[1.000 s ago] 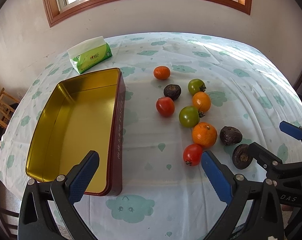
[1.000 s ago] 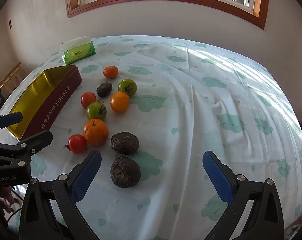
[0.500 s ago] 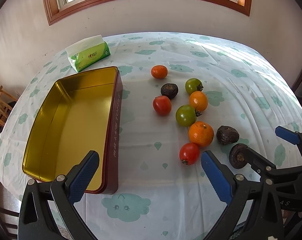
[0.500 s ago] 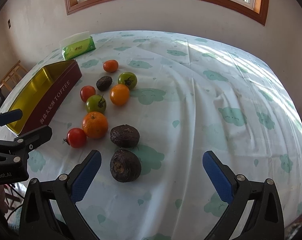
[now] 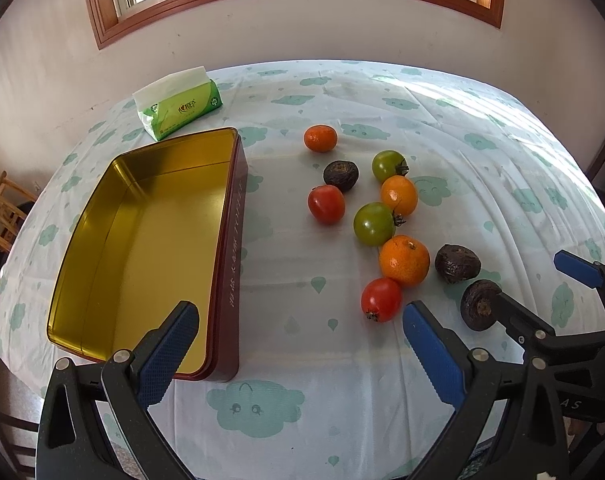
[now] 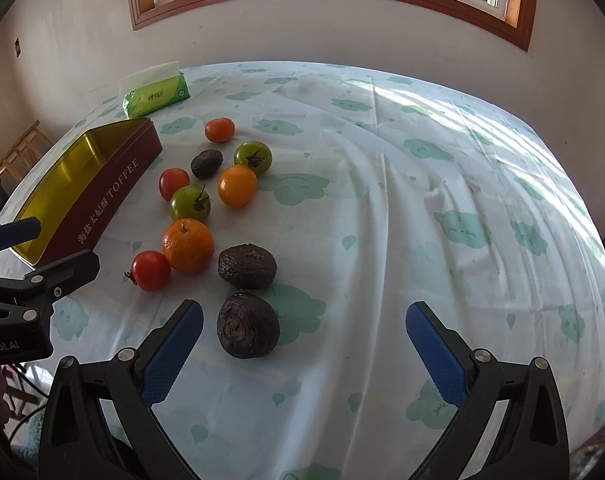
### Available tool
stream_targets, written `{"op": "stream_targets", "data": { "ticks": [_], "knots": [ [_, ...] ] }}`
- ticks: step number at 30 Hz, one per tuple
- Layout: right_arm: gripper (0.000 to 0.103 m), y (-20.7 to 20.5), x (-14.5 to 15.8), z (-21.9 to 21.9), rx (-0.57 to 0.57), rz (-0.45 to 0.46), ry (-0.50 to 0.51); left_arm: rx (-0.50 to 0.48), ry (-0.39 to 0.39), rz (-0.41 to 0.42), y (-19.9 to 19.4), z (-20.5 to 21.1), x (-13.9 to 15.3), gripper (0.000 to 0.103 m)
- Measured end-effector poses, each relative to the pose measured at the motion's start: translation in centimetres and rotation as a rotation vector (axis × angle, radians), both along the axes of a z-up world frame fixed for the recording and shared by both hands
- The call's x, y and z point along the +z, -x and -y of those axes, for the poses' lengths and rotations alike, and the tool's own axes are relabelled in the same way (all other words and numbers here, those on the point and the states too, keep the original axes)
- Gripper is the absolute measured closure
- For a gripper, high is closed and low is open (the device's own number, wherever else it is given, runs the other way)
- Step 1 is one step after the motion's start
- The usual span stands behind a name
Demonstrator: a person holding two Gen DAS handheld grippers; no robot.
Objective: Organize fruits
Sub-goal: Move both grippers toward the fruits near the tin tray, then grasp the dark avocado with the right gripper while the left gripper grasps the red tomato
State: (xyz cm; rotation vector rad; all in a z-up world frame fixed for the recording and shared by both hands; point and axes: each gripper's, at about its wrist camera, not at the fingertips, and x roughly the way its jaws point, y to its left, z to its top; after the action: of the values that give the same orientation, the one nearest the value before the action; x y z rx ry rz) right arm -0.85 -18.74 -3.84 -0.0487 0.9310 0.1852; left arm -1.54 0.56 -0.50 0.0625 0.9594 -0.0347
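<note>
A cloth-covered surface (image 6: 422, 208) carries everything. On its left side lies an open gold-lined toffee tin (image 5: 150, 248), with nothing in it. The fruits lie loose to the tin's right: the big orange (image 6: 188, 245), green tomatoes, red tomatoes, and nearest the right hand-held gripper (image 6: 302, 344), two dark wrinkled fruits, the closer one (image 6: 248, 325) just ahead of its left blue pad. Both the right and the left hand-held gripper (image 5: 298, 344) stand wide apart, holding nothing. The wrinkled fruit looks light and firm-shelled but round, likely to roll; grip it across its widest middle, gently.
</note>
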Motion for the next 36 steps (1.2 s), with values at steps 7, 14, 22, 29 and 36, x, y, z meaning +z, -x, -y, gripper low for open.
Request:
{"op": "stream_targets", "data": {
  "ticks": [7,14,22,29,36],
  "knots": [
    [0.003,0.4,-0.5,0.0,0.014,-0.015,0.007,-0.001,0.004,-0.002,0.2,0.0,-0.1,0.002],
    [0.009,0.7,-1.0,-0.2,0.030,-0.029,-0.002,-0.005,0.006,0.002,0.4,0.0,-0.1,0.002],
    [0.027,0.5,-1.7,-0.5,0.055,-0.053,-0.023,-0.019,0.013,0.000,0.7,0.1,0.1,0.006],
    [0.043,0.5,-2.4,-2.0,0.106,-0.064,-0.015,-0.054,0.020,-0.003,0.6,0.8,0.1,0.011],
    [0.059,0.1,-3.0,-2.7,0.129,-0.073,-0.014,-0.077,0.033,-0.016,0.2,1.0,-0.1,0.023]
  ]
}}
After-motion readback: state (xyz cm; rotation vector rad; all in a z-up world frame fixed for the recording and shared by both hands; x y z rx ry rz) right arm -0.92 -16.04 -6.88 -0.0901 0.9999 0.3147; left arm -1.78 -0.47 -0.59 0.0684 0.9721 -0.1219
